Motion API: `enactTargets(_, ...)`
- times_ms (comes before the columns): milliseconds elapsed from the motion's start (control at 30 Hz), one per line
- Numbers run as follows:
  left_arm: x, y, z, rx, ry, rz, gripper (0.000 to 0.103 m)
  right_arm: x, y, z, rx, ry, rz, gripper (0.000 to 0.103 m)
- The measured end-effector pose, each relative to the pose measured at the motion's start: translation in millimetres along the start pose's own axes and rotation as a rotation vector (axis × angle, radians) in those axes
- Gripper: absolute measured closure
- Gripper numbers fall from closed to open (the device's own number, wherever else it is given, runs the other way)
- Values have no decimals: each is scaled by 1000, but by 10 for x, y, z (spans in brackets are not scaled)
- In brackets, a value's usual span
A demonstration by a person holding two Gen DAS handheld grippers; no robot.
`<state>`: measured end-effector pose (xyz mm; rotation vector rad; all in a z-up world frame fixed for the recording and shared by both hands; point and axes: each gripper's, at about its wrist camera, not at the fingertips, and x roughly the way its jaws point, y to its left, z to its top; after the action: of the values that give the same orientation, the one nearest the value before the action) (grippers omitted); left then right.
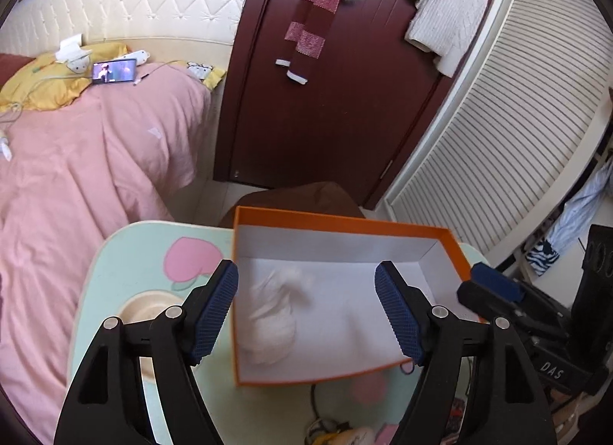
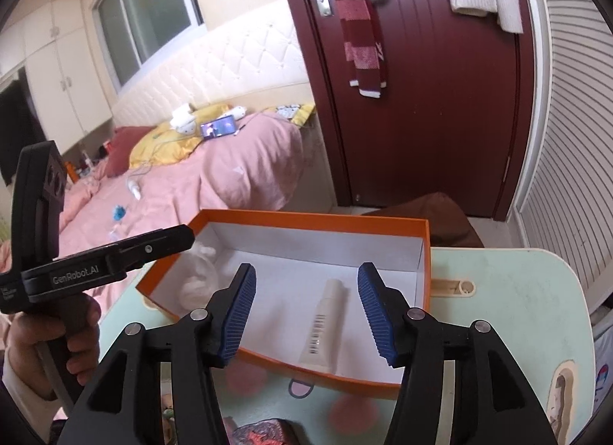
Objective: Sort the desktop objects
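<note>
An orange box (image 1: 346,223) with a white inside stands on the mint-green table (image 1: 126,253). A white fluffy object (image 1: 274,316) lies in the box, blurred, right below my open, empty left gripper (image 1: 318,311). In the right wrist view the same box (image 2: 306,220) holds the fluffy object (image 2: 197,276) at its left and a cream tube (image 2: 325,326) lying lengthwise. My right gripper (image 2: 306,314) is open and empty above the tube. The left gripper's body (image 2: 103,257) shows at the left, held by a hand.
A cream round dish (image 1: 143,311) sits on the table left of the box. Small items lie at the table's near edge (image 1: 345,433), with a dark patterned object (image 2: 264,431) there too. A pink bed (image 1: 76,176) is on the left, a dark red door (image 1: 325,81) behind.
</note>
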<state>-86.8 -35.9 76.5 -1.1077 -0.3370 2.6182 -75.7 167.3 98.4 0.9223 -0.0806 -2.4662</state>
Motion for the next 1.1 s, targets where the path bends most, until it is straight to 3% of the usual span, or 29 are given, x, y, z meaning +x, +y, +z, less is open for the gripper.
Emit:
enactTargets(267, -410, 54, -190, 25, 56, 73, 29, -414, 87, -175, -5, -21, -30, 43)
enactTargets(367, -612, 70, -342, 38, 77, 105, 28, -626, 105, -324, -1, -13, -61, 34)
enactTargets(600, -994, 144, -876, 64, 115, 196, 28, -966, 121, -842, 54, 81, -81, 29)
enactTargets(767, -1101, 299, -1273, -23, 164, 206, 28, -1074, 167, -1184, 87, 134, -92, 29)
enactTargets(967, -1069, 291, -1595, -20, 227, 224, 28, -1052, 330, -1409, 34, 206, -122, 29)
enactTargets(1100, -1024, 156, -1701, 56, 207, 277, 18, -931, 371, -1488, 0, 272, -166, 28)
